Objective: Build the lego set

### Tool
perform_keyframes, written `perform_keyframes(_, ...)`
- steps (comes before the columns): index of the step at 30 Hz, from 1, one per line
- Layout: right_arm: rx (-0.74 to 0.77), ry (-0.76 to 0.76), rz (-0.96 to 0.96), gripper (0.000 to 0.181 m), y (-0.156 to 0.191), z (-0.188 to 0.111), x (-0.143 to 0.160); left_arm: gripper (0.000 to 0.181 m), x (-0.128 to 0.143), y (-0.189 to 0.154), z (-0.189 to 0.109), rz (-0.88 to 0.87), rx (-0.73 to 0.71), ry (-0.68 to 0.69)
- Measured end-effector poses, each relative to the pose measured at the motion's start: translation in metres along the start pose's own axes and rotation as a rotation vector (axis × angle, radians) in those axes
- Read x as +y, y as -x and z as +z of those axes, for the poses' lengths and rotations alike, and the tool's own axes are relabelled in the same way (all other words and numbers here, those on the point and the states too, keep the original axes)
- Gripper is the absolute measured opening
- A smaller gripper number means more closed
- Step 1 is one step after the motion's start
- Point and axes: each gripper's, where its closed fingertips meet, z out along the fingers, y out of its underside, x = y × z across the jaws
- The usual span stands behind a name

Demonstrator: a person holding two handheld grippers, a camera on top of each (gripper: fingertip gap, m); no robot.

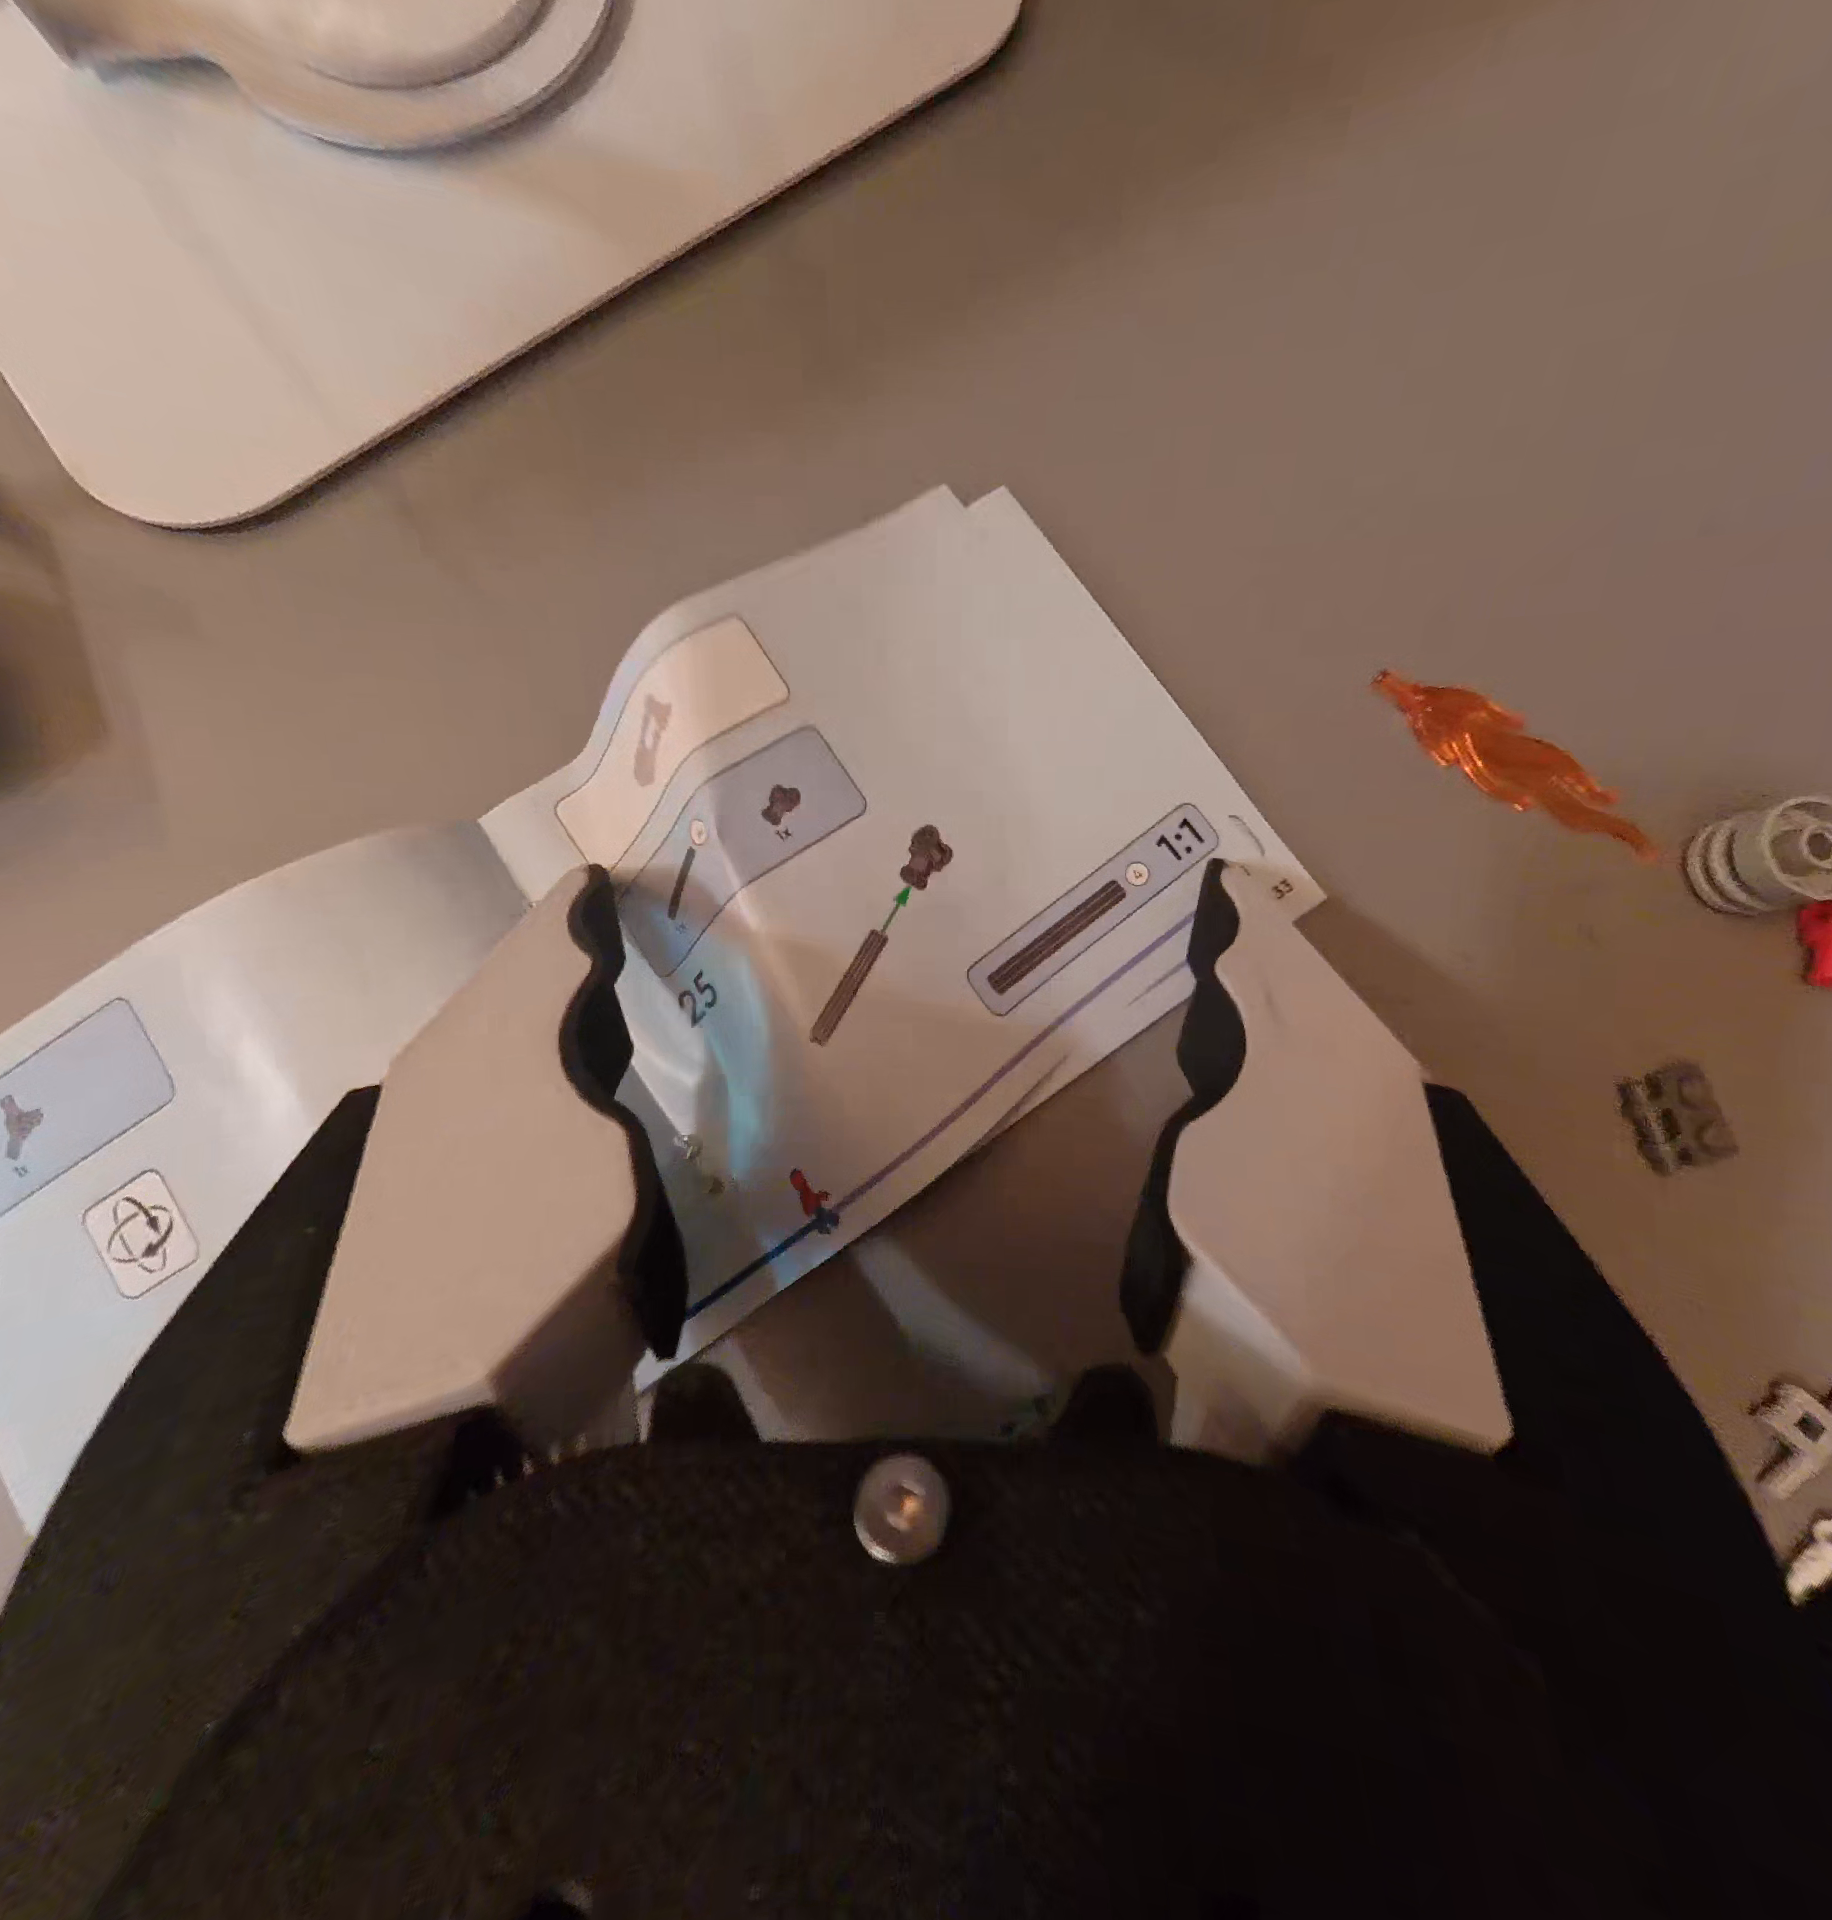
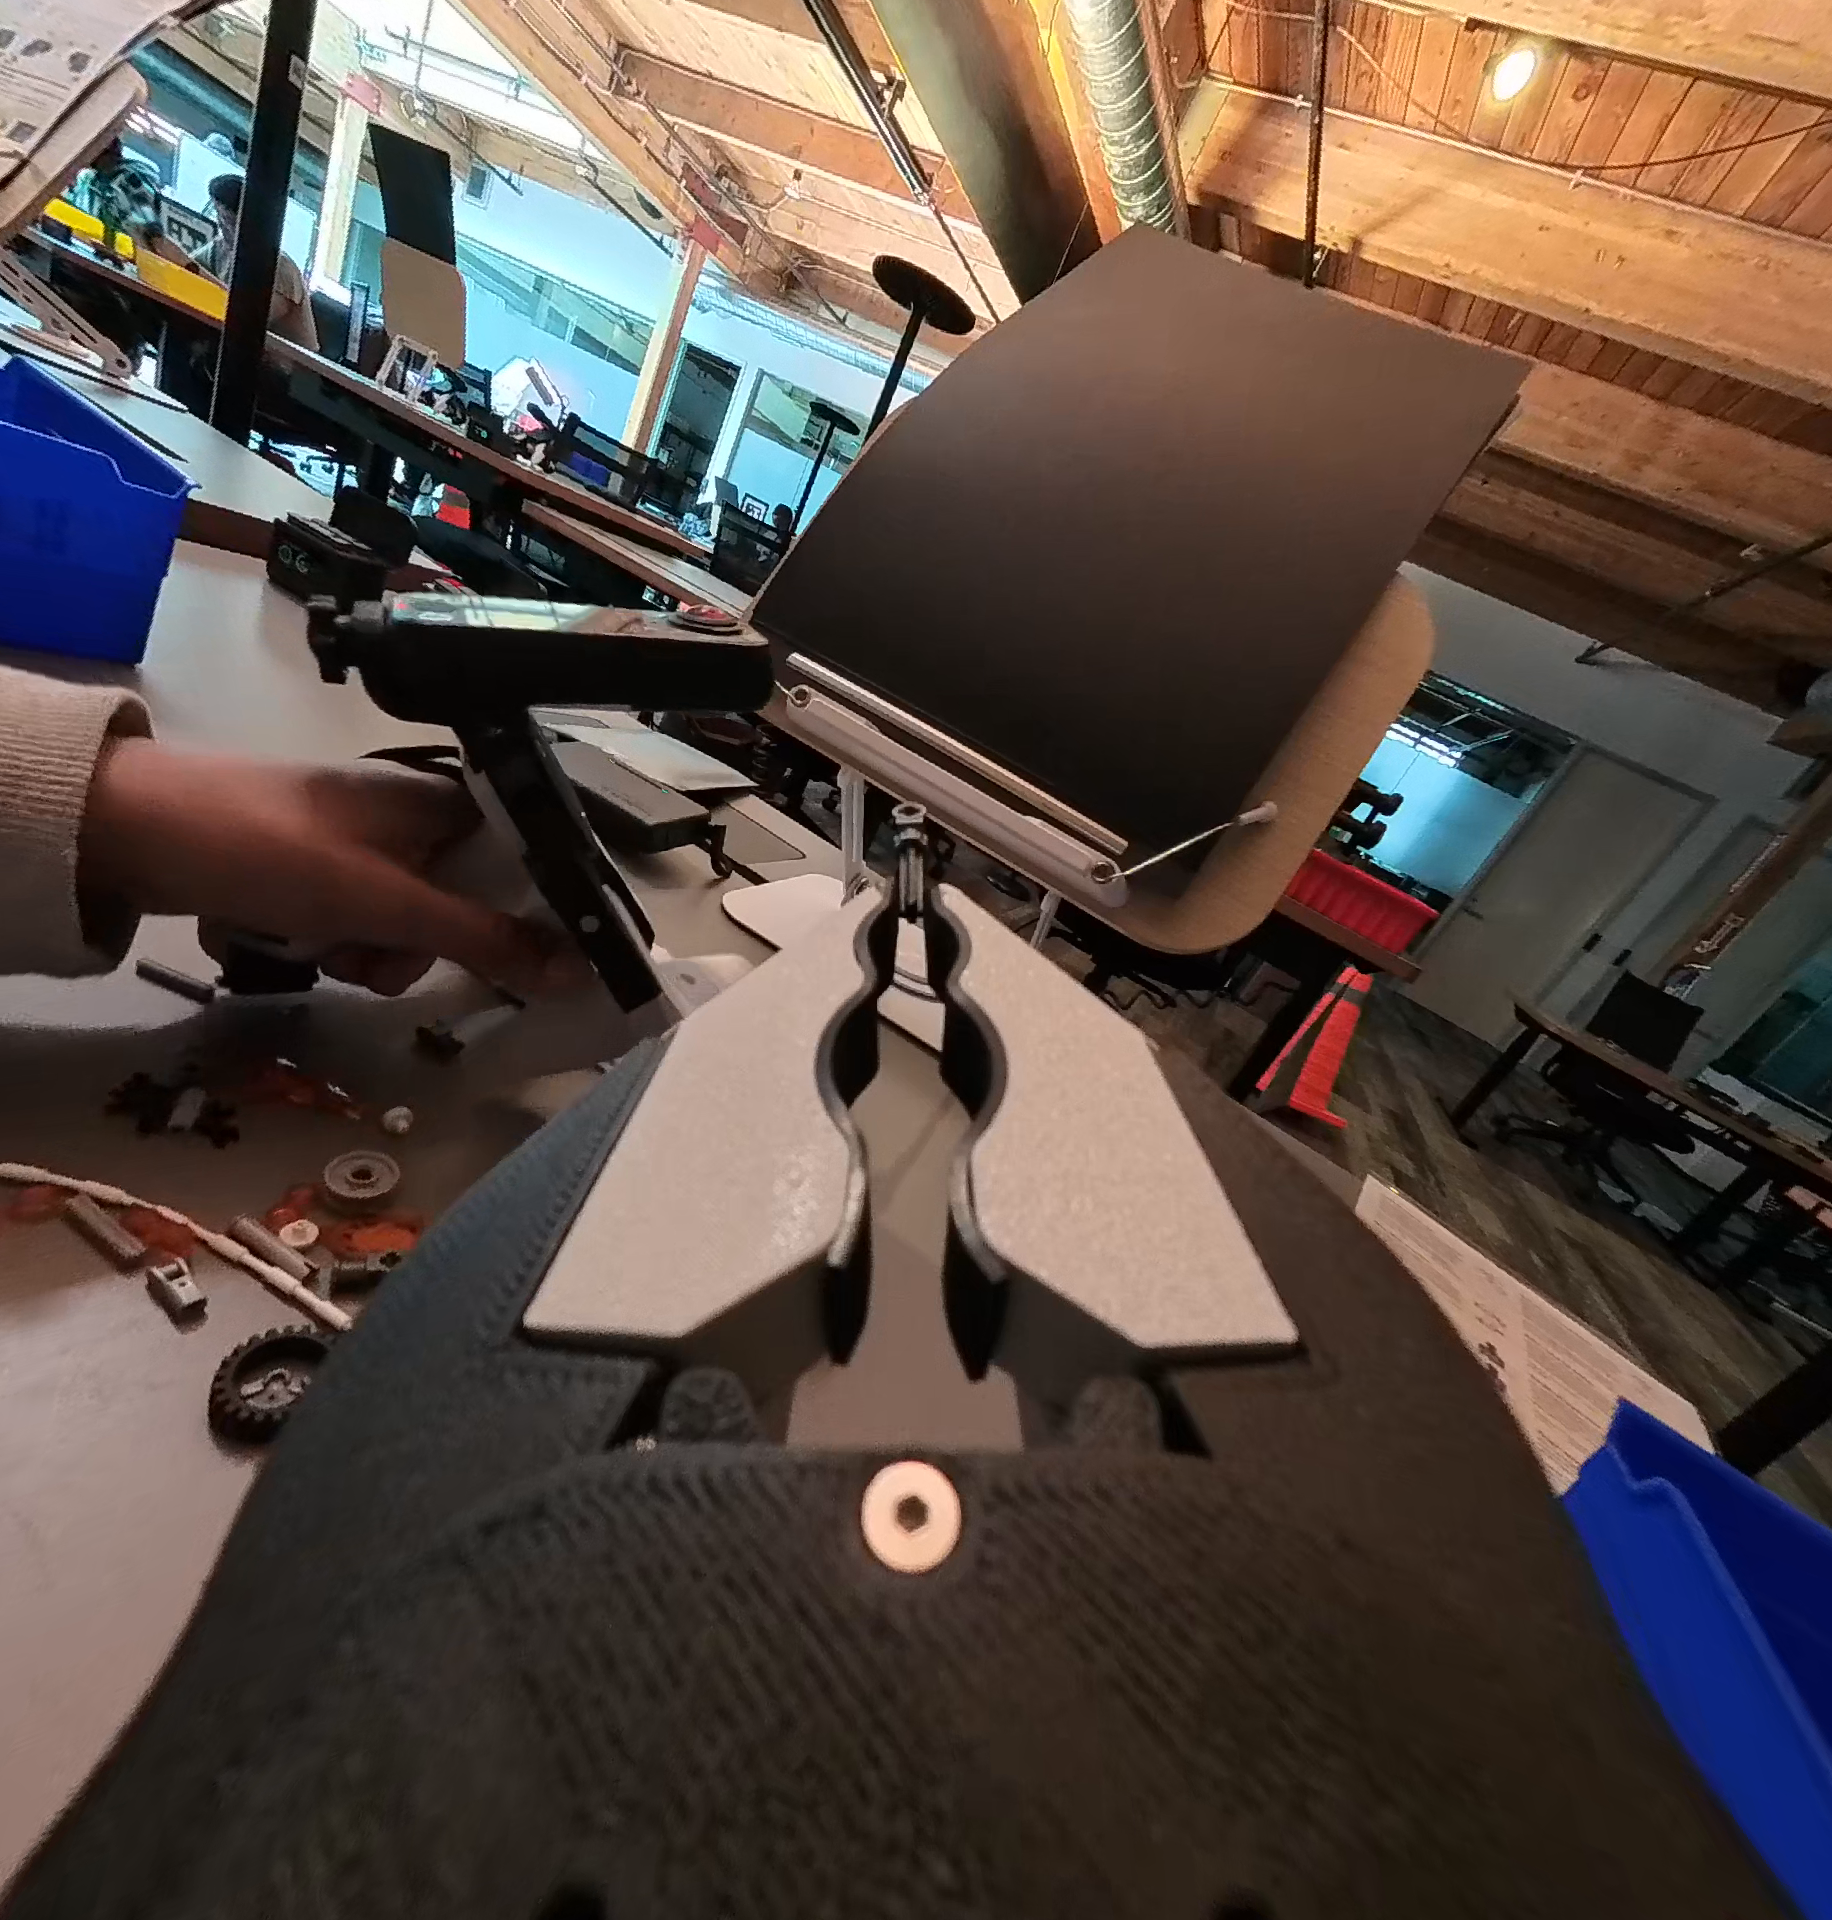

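Left wrist view looks steeply down, close over the booklet (image 1: 891, 883); right wrist view faces outward, tilted upward.

The left wrist view is dim and warm, with soft glare on the booklet (image 1: 787, 997) and blur at the upper left. The right wrist view is brighter, lit by a ceiling lamp (image 2: 1511, 71) and windows; its edges bend and the near parts are soft.

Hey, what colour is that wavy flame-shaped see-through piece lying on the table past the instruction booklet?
Orange: the translucent flame-shaped piece shows best in the left wrist view.
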Motion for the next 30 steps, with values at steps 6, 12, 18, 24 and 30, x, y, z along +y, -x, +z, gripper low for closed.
perform_keyframes(6,0.000,0.000,-0.001,0.002,0.000,0.000,0.000,0.059,-0.002,0.023,-0.005,-0.044,-0.029,-0.008)
perform_keyframes(12,-0.003,0.004,-0.006,0.002,0.002,0.001,0.001,0.000,-0.008,0.044,-0.015,-0.234,0.111,-0.109)
perform_keyframes(18,-0.004,0.003,-0.005,0.002,0.002,0.000,0.000,0.001,-0.015,0.051,-0.027,-0.455,0.317,-0.214)
perform_keyframes(24,-0.010,0.003,-0.003,0.002,0.003,0.000,0.000,0.003,-0.005,0.077,-0.033,-0.561,0.323,-0.234)
perform_keyframes(30,-0.020,0.011,-0.003,0.002,0.006,0.001,0.001,0.003,-0.005,0.078,-0.042,-0.606,0.394,-0.242)
